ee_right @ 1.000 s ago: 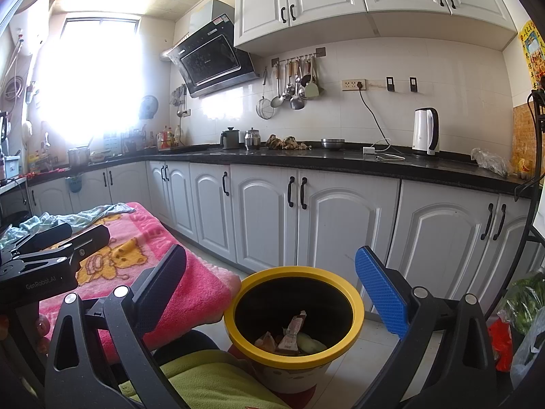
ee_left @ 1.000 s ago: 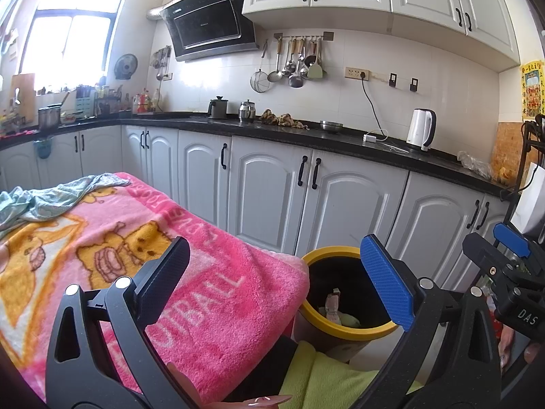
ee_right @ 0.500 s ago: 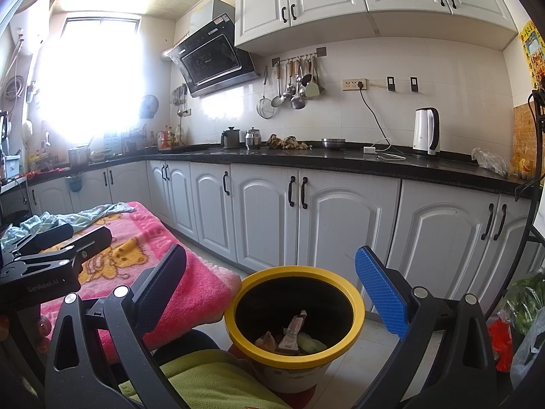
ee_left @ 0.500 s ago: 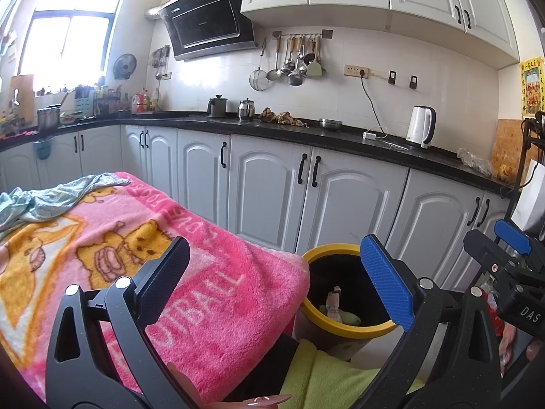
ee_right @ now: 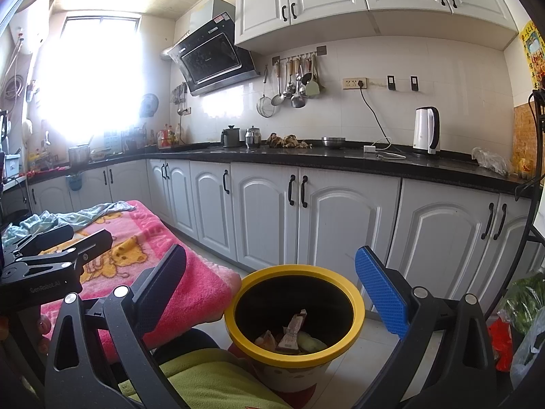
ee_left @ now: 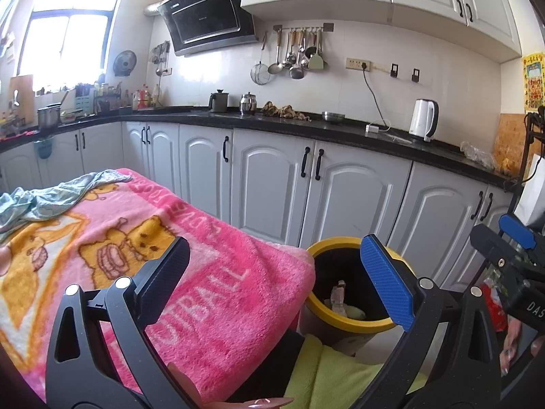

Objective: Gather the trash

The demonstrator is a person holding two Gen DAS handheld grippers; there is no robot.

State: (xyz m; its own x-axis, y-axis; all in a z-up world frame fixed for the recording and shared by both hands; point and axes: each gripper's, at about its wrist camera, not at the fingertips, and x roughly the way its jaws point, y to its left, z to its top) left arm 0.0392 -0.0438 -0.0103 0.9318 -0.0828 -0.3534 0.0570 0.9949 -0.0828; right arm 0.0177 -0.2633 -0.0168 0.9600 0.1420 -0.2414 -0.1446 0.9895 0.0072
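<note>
Hardly any change over the last second: only a slight drift of view, bin (ee_right: pixel 294 317) at 6 o'clock with wrappers and scraps (ee_right: pixel 289 335) already inside, so judged a pause between pieces or close to done. Left tool (ee_left: pixel 276 277) wide and empty, hovering level over the pink blanket (ee_left: pixel 190 272) at 9 o'clock. Right tool (ee_right: pixel 270 284) likewise wide and empty, poised above the bin rim, pointing toward the cabinets at 12 o'clock.

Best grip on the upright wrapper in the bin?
Take the wrapper by its top end, from straight above. It stands upright, its lower end among other scraps, and the bin's wall blocks a side approach. The right gripper is open, nearly over the mouth.
</note>
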